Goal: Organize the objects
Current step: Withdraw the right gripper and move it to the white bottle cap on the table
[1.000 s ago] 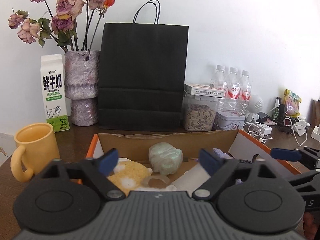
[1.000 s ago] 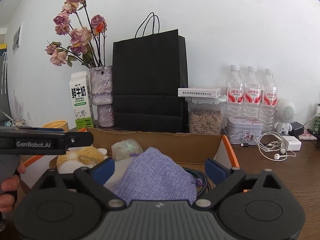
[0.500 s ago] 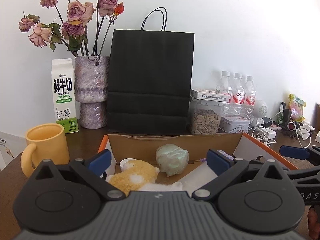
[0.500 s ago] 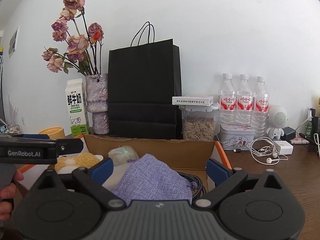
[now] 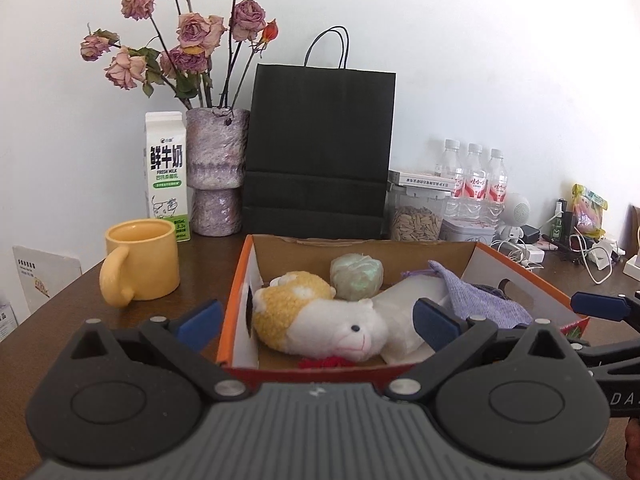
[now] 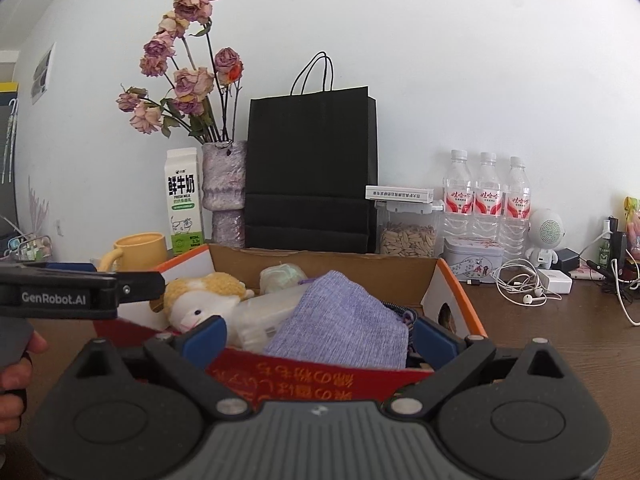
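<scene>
— Where are the things sitting, and what are the two grippers doing with them?

— Everything being sorted is lying in the cardboard box [image 5: 240,300] on the table [image 5: 60,328]: a plush toy [image 5: 320,320] at the near left, a pale green ball [image 5: 356,276] behind it, a clear plastic packet [image 5: 408,308] in the middle and a purple cloth pouch [image 6: 340,320] on the right, partly covering a dark cord. The left gripper [image 5: 316,318] is hovering at the box's near edge with its jaws spread wide and gripping nothing. The right gripper [image 6: 318,330] is doing the same in front of the pouch, jaws wide apart and empty.

— So what is the person probably getting ready for?

— Likely picking something out of the box, the toy on the left side and the pouch on the right being the nearest candidates.

— How is that best done?

— The toy is soft, so closing the jaws around its body rather than an ear should be giving a firmer hold. The pouch is limp; pinching it near the gathered neck is probably safer, since a grip lower down may be catching the cord too. The yellow mug [image 5: 140,260] is standing just beside the box, so the left side needs a straight lift.
</scene>
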The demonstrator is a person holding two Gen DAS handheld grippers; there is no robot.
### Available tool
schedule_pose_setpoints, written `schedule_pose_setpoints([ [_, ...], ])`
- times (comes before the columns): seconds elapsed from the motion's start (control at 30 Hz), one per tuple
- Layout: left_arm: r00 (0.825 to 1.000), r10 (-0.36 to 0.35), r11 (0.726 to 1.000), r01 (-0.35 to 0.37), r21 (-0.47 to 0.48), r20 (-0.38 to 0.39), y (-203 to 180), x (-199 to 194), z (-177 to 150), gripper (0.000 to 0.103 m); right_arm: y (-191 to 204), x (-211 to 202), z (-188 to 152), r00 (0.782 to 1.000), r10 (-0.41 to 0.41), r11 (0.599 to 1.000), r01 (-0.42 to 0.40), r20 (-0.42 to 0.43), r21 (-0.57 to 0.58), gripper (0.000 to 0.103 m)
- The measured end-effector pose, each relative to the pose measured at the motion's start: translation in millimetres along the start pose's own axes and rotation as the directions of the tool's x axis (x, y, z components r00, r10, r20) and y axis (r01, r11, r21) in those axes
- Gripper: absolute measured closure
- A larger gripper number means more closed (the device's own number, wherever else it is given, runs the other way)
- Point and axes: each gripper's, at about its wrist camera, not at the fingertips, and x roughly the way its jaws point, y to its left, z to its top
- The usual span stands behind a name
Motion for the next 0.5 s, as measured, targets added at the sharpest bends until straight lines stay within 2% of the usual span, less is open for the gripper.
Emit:
schedule_pose_setpoints([
  [0.2, 0.999, 0.023, 0.999, -0.025, -0.042, -0.045, 15, -31, -12, 0.0, 18, -28, -13, 0.998, 0.044, 0.999, -0.044, -0.043, 0.004, 0.003],
  [0.5, 0.993, 0.016, 0.997, -0.024, -0.067, -0.115, 29, -62, -27, 0.0, 43, -49, -30, 0.989, 0.083, 0.996, -0.086, -0.122, -0.013, 0.004],
])
